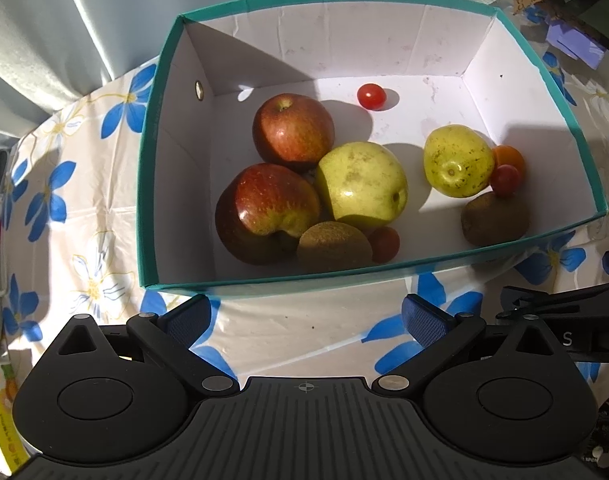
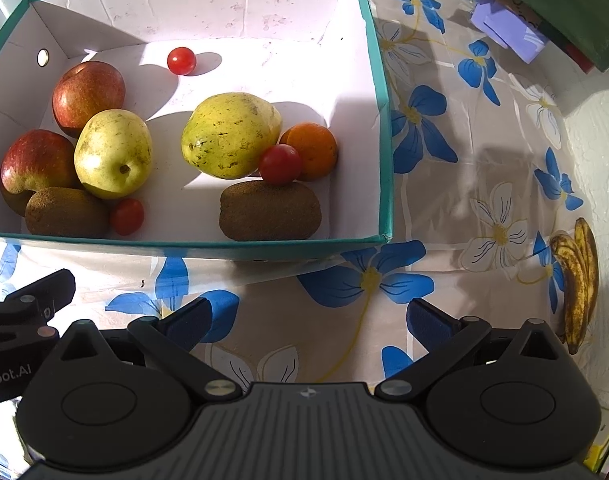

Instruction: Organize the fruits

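Claws first: my left claw [image 1: 306, 320] and my right claw [image 2: 308, 326] both stand spread wide with nothing between their blue ribbed pads, each hovering over the flowered tabletop [image 2: 444, 184] just short of the teal box [image 1: 384, 268]. Taking that box as my landmark, everything sits ahead of both claws. Inside its white creased card walls I see two glossy red apples [image 1: 292, 128] at the left, touching a smooth yellow-green pear [image 1: 360, 184], with a fuzzy brown kiwi [image 1: 334, 246] and a cherry tomato [image 1: 385, 243] against the near wall. A speckled second pear [image 2: 230, 136] lies toward the box's right, touching an orange [image 2: 314, 150] and another tomato [image 2: 280, 163], beside a second kiwi [image 2: 270, 210]. A lone tomato [image 2: 181, 61] rests near the far wall. Outside the box, well to its right, lie brown-spotted bananas [image 2: 578, 280].
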The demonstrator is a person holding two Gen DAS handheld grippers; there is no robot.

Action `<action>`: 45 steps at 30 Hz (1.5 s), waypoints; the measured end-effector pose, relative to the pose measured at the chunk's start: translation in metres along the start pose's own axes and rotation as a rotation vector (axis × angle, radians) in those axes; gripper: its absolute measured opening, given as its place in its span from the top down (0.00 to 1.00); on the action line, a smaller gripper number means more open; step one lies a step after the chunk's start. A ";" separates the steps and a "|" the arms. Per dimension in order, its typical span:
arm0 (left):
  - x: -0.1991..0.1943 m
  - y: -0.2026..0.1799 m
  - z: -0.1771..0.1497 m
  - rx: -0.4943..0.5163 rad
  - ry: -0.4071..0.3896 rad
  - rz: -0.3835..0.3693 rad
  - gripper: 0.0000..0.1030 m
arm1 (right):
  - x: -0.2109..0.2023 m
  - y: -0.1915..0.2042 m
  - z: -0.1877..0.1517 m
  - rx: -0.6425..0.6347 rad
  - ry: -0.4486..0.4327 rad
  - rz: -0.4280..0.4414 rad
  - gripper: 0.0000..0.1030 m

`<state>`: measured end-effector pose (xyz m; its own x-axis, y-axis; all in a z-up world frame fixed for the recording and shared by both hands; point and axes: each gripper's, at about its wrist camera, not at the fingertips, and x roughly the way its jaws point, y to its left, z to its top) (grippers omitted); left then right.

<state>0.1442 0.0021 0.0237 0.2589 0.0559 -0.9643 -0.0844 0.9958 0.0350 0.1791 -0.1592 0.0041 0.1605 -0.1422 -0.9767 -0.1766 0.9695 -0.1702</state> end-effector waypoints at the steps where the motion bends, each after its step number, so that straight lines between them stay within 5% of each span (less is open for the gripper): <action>1: 0.000 0.000 0.000 0.003 0.002 0.000 0.00 | 0.000 -0.001 0.000 0.000 0.000 0.000 0.00; 45: 0.000 -0.003 -0.001 0.008 -0.004 0.010 0.00 | 0.000 0.001 0.003 -0.016 -0.032 -0.010 0.00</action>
<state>0.1432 -0.0007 0.0229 0.2621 0.0657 -0.9628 -0.0788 0.9958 0.0466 0.1816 -0.1580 0.0045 0.1937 -0.1450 -0.9703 -0.1904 0.9647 -0.1821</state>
